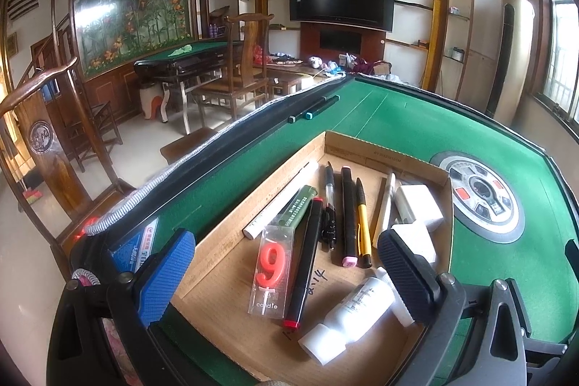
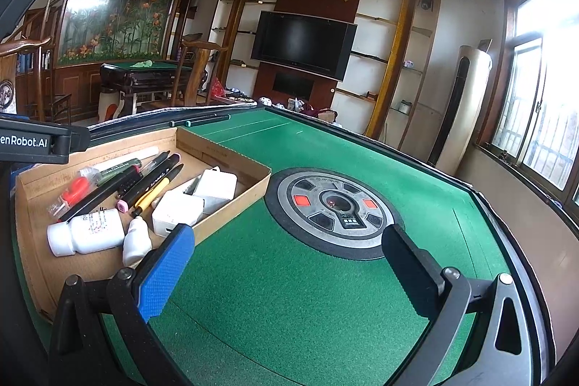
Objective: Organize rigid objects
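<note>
Left wrist view: the left gripper (image 1: 286, 257) is seen at the bottom of the frame with its fingers spread wide and nothing held between them; the blue pad (image 1: 164, 274) sits lower left, the black pad (image 1: 407, 264) lower right. Between them, at lower centre, a cardboard box (image 1: 224, 227) is shown on the green table (image 1: 416, 118). Inside the box a packaged "9" candle (image 1: 270, 272), a black marker (image 1: 307, 259) with red ends, a pink-capped marker (image 1: 349, 219), a yellow pen (image 1: 363, 219) and a clear pen (image 1: 330, 205) are laid roughly side by side. A white bottle (image 1: 356, 313) lies on its side near the black pad, and white blocks (image 1: 418, 208) are grouped at the box's right wall. Two dark pens (image 1: 315, 109) are seen apart from the box, at the table's far edge in the upper middle. A round control panel (image 1: 481, 194) is set in the table at the right.

Right wrist view: the right gripper (image 2: 289, 268) is held over bare felt at the bottom of the frame, fingers wide apart and empty. The box (image 2: 231, 201) is seen at the left, just beside the blue finger; the panel (image 2: 334, 208) lies centre frame
</note>
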A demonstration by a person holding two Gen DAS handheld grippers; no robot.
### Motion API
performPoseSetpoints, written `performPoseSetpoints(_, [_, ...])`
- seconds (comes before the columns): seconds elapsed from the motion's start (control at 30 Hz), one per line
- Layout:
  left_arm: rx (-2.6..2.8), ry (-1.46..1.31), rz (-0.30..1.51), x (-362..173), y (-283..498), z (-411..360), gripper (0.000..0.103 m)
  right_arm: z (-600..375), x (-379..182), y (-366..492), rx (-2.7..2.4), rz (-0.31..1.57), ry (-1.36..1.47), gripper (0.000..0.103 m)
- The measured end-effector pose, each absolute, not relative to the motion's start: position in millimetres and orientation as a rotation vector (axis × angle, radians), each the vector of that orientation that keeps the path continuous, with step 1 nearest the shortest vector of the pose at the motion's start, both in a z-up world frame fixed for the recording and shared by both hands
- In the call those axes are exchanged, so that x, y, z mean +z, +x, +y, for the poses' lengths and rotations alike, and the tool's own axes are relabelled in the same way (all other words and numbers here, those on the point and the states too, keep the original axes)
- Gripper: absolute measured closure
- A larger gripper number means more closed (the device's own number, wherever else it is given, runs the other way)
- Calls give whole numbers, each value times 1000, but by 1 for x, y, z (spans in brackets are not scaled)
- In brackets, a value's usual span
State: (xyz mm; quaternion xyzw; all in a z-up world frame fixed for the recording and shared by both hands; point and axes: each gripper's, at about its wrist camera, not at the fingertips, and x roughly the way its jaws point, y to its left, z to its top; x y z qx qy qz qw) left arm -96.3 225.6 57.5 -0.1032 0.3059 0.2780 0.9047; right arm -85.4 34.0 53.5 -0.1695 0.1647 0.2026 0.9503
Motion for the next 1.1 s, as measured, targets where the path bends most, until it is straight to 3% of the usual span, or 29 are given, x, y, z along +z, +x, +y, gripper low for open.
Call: performPoseSetpoints(1.1, [555,-260,661,48,-99,237,1,25,57,-91,391,298,-330,0])
